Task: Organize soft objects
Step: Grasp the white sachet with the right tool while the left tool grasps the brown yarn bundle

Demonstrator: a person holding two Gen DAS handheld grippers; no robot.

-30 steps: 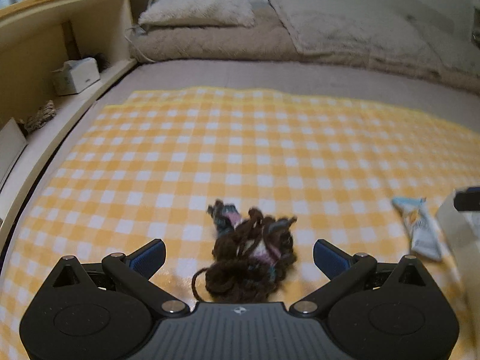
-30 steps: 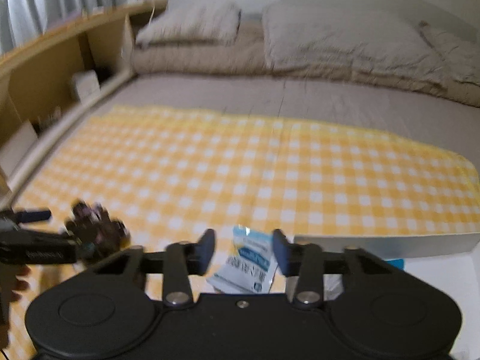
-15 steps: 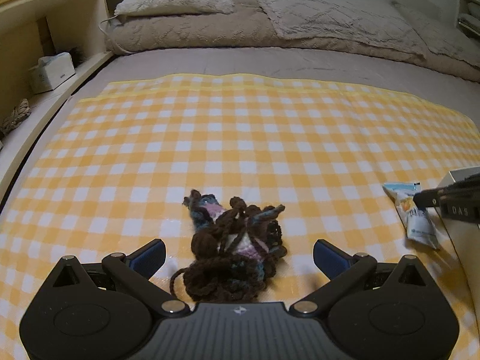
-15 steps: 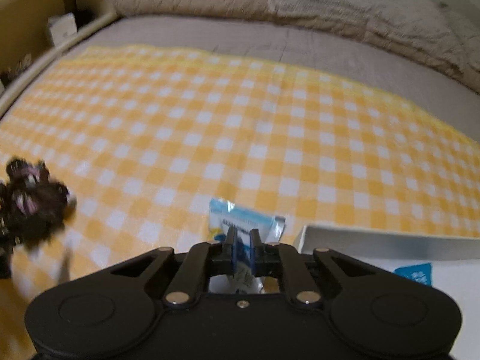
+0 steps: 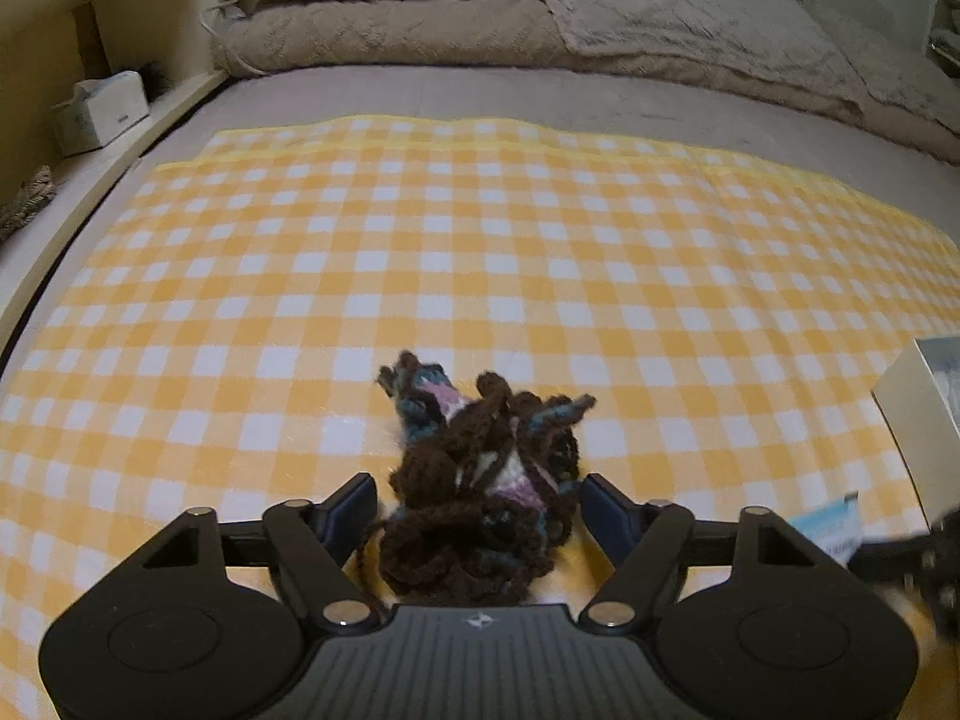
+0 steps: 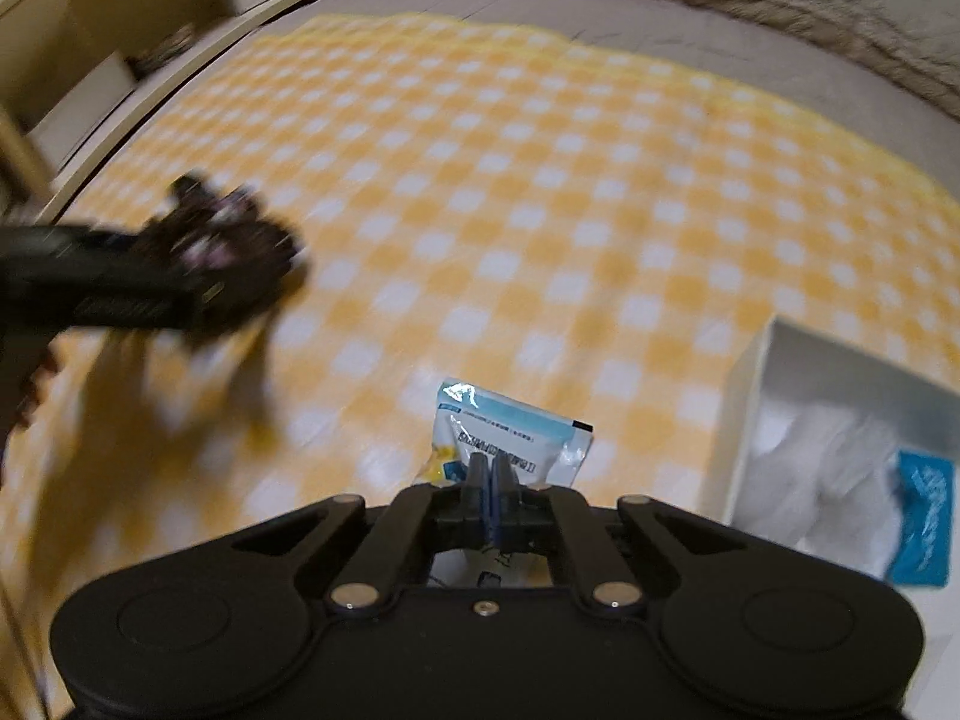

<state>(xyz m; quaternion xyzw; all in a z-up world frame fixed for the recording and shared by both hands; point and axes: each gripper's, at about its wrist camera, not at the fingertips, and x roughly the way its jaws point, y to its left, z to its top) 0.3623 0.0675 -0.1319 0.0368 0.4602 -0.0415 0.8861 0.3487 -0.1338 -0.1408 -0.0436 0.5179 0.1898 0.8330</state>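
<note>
My left gripper (image 5: 477, 507) is closing its 2 jaws around the tangle of brown yarn (image 5: 480, 480), which lies on the yellow checked cloth (image 5: 420, 252); the pads do not press it yet. My right gripper (image 6: 493, 495) is pressed together, pinching the near end of the blue and white packet (image 6: 510, 438), just beside the white box (image 6: 744, 408).

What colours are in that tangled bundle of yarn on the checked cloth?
The yarn bundle is mostly dark brown, with teal-blue, pink and white strands; the left wrist view shows it best.
</note>
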